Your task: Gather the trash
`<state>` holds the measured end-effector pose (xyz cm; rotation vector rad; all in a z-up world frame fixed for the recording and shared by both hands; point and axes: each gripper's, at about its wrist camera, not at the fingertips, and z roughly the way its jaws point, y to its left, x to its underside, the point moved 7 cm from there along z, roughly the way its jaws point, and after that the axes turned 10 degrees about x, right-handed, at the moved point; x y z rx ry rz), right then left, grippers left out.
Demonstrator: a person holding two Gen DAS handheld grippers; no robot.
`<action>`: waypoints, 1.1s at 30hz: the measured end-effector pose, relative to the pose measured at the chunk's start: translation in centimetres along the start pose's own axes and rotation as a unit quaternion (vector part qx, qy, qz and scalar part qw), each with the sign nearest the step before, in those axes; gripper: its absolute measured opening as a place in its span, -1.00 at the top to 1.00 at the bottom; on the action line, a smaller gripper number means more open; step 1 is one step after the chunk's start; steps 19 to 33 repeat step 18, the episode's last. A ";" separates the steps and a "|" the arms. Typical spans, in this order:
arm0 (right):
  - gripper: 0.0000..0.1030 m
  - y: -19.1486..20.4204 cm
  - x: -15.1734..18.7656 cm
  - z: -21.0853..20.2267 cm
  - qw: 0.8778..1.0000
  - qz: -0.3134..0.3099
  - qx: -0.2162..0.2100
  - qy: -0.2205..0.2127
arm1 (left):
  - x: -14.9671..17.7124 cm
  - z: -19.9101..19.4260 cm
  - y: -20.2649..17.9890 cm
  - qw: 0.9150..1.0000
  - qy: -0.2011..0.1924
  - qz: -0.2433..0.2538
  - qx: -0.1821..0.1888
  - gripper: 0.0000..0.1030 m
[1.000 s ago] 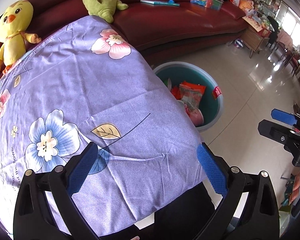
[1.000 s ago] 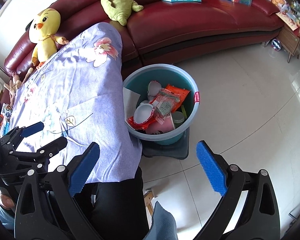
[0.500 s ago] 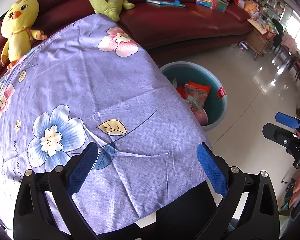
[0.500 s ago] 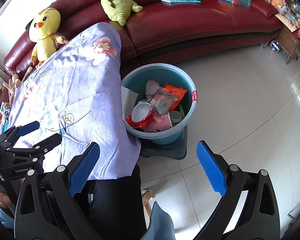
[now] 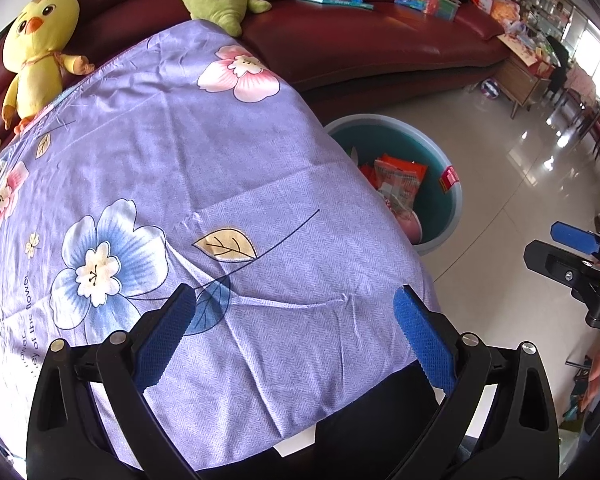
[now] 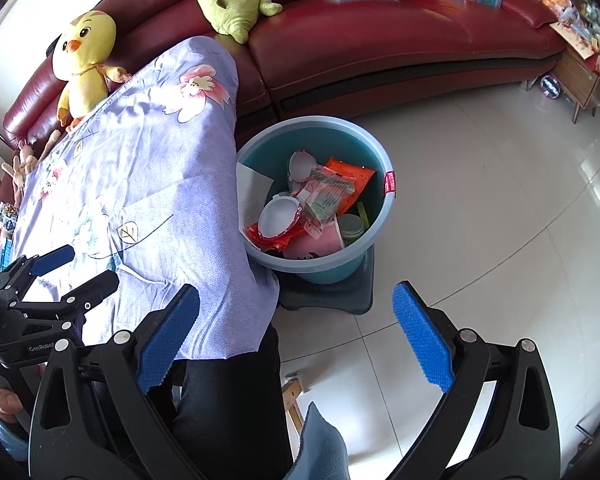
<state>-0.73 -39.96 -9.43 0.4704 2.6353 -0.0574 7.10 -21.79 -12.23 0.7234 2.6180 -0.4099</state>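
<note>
A round blue plastic bucket [image 6: 314, 200] stands on a dark low stand [image 6: 328, 294] on the glossy tiled floor [image 6: 480, 216], just beside the edge of the desk. Inside it lies the collected trash [image 6: 320, 204]: an orange crinkled snack wrapper, a clear printed packet, two white bowl-shaped cups with red rims, a pink cup, a pale green round lid and a white sheet of paper leaning on the inner wall. A small red label sits on the bucket's rim. In the left wrist view the same bucket [image 5: 440, 168] is half hidden behind the desk's corner.

The desk is covered by a purple cloth [image 5: 204, 184], a finely woven fabric printed with pink and blue flowers and a tan leaf, faintly creased and hanging over the edge.

The left gripper [image 5: 296, 320] hovers over the near part of the cloth, its jaws spread wide with nothing between the blue textured pads. The right gripper [image 6: 296, 320] is held over the floor beside the desk, jaws likewise wide and empty; the bucket of trash lies ahead of them, apart from both pads.

Behind, a dark red leather sofa [image 6: 380, 40] carries a yellow plush chick [image 6: 84, 56] and a green plush toy [image 6: 232, 0].
</note>
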 end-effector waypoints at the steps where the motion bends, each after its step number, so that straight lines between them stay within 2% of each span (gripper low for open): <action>1: -0.81 0.0 0.0 0.0 1.000 -0.001 0.001 0.000 | 0.0 0.1 0.0 1.000 0.001 0.000 -0.001 -0.92; 12: -0.81 0.0 0.0 0.6 1.000 -0.002 0.008 0.002 | 0.3 0.8 0.7 1.000 0.012 -0.010 -0.005 -0.92; 16: -0.81 0.0 0.1 0.9 1.000 -0.001 0.009 0.005 | 0.4 0.8 0.9 1.000 0.012 -0.008 -0.019 -0.92; 33: -0.81 0.0 0.2 1.0 1.000 -0.001 0.009 0.006 | 0.5 0.8 1.0 1.000 0.012 -0.010 -0.019 -0.92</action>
